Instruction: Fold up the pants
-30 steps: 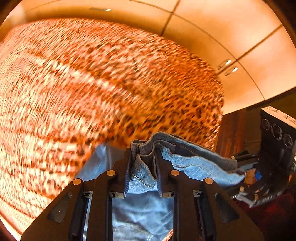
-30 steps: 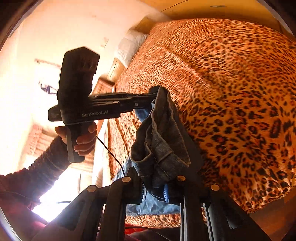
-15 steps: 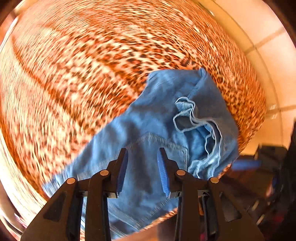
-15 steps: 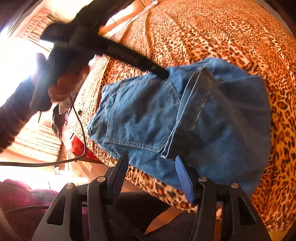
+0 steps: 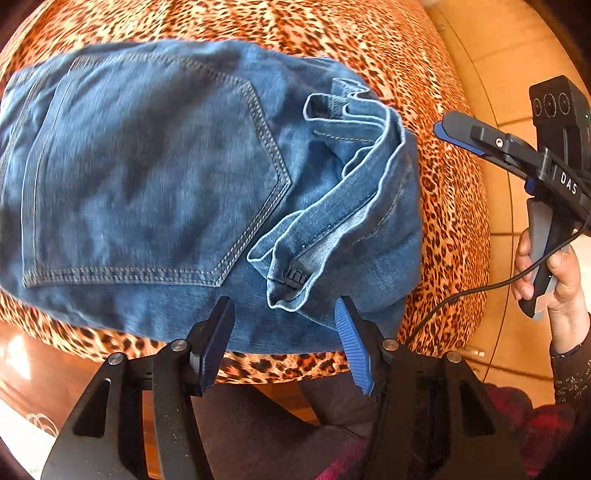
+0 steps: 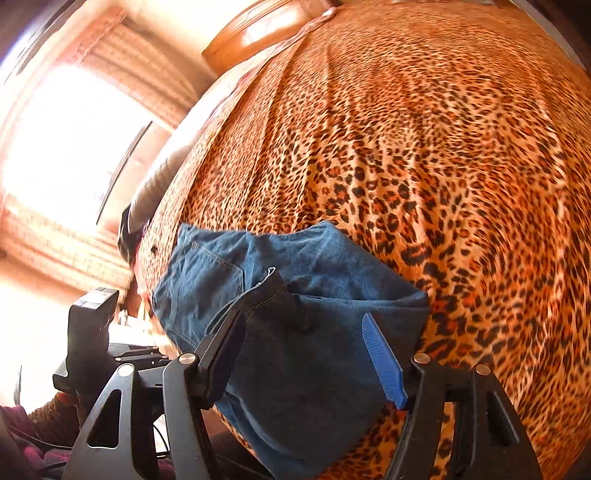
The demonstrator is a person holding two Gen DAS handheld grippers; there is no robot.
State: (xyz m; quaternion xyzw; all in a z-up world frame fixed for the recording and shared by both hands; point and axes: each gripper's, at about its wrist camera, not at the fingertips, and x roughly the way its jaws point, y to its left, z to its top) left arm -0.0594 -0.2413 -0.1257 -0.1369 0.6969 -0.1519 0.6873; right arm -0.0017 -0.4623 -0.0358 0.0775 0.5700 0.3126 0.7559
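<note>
Blue denim pants (image 5: pixel 159 177) lie folded in a compact bundle near the front edge of a leopard-print bed (image 5: pixel 332 33), back pocket up, with the leg hems (image 5: pixel 332 206) bunched on top at the right. My left gripper (image 5: pixel 284 343) is open and empty, just short of the bundle's near edge. My right gripper (image 6: pixel 306 354) is open and empty over the bundle (image 6: pixel 306 314) in the right wrist view. The right gripper also shows in the left wrist view (image 5: pixel 458 136), apart from the pants at their right.
The bed's leopard cover (image 6: pixel 424 147) stretches far behind the pants. A wooden headboard (image 6: pixel 266 29) stands at the far end, with a bright window (image 6: pixel 66 147) at the left. Tiled floor (image 5: pixel 517 55) lies to the right of the bed.
Both grippers held the pants' hems a second ago, laid them onto the bundle and let go. Both have since opened wider and drawn back toward the bed's front edge.
</note>
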